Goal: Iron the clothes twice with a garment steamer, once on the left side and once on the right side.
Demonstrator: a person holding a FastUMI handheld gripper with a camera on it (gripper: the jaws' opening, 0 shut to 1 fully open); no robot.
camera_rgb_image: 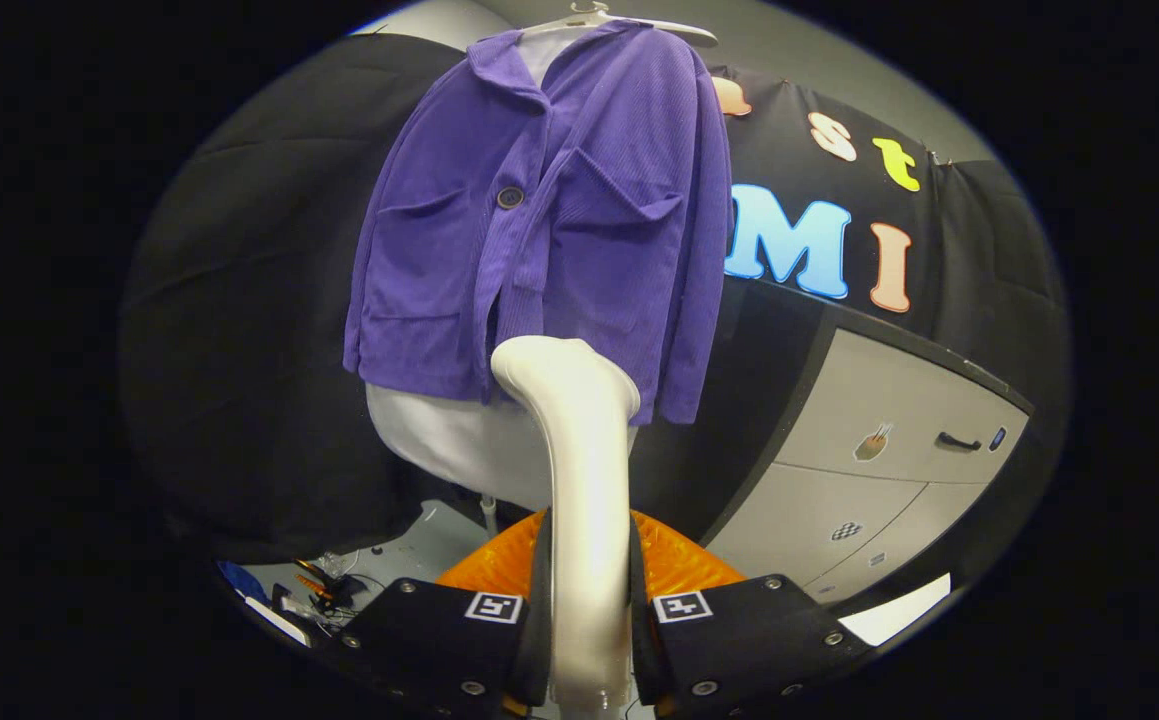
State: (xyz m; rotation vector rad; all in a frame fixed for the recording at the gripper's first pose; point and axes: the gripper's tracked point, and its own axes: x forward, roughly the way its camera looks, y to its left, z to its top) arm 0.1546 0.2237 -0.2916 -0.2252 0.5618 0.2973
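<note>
Here the tongs (587, 610) grip a smooth, curved white steamer (579, 450) before a ribbed purple jacket (539, 220).

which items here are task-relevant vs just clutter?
Job:
- white plastic garment steamer, clamped between the gripper fingers
- purple corduroy jacket hanging on a white hanger

Lying about:
- grey cabinet with drawers
- small tools and cables on the floor

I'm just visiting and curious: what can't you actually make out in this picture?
- Steamer, gripper view: the claw, shut on its handle, covers its lower end.
- Purple jacket: the steamer head hides part of the hem, so contact can't be judged.
- Stickers on the grey cabinet: too small.
- Clutter on the floor: too small.
</note>
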